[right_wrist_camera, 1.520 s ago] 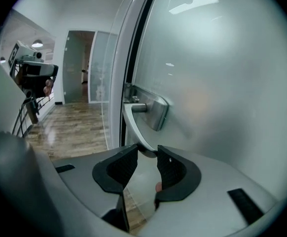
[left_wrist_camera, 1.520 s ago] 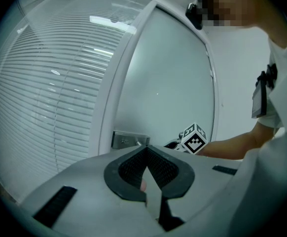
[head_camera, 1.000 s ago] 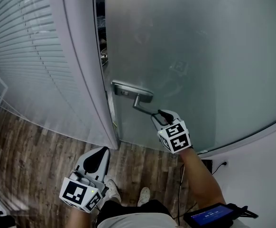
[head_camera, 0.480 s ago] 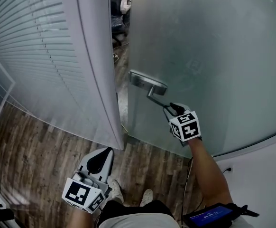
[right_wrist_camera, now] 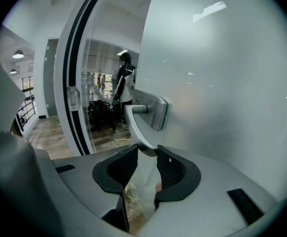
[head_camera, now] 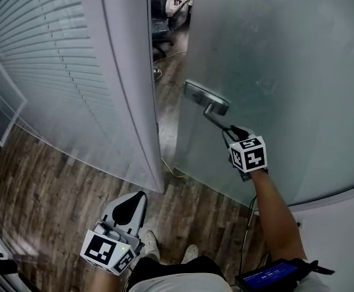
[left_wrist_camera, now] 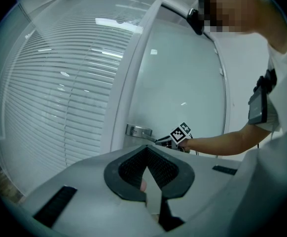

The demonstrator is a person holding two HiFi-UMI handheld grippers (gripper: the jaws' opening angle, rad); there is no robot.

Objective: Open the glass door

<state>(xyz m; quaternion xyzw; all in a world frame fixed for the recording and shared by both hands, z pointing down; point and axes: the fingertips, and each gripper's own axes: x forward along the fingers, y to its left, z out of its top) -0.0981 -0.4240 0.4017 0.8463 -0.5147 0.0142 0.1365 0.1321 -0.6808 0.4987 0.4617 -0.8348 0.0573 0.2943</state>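
A wood floor [head_camera: 55, 181] runs under us, with a glass wall of blinds [head_camera: 43, 53] filling the left side. Low at the left, over the floor and well apart from the wall, hangs our left gripper [head_camera: 137, 198]. Its jaws are closed tip to tip with nothing between them, and it points toward the white frame post [head_camera: 131, 84].

Just right of the post the frosted door [head_camera: 286, 72] stands ajar. The gap between the post and the door's edge shows more floor and an office chair [head_camera: 160, 5] beyond. In the right gripper view a person [right_wrist_camera: 124, 83] stands far off through that gap. A thin cable [head_camera: 177, 174] lies on the floor at the door's bottom corner, near the gap.

On the door near its free edge sits the metal handle [head_camera: 216, 115]. Our right gripper [head_camera: 230, 129] has its jaws clamped on the end of the handle's lever, one pad pressing each side. The door glass fills the whole view to its right.
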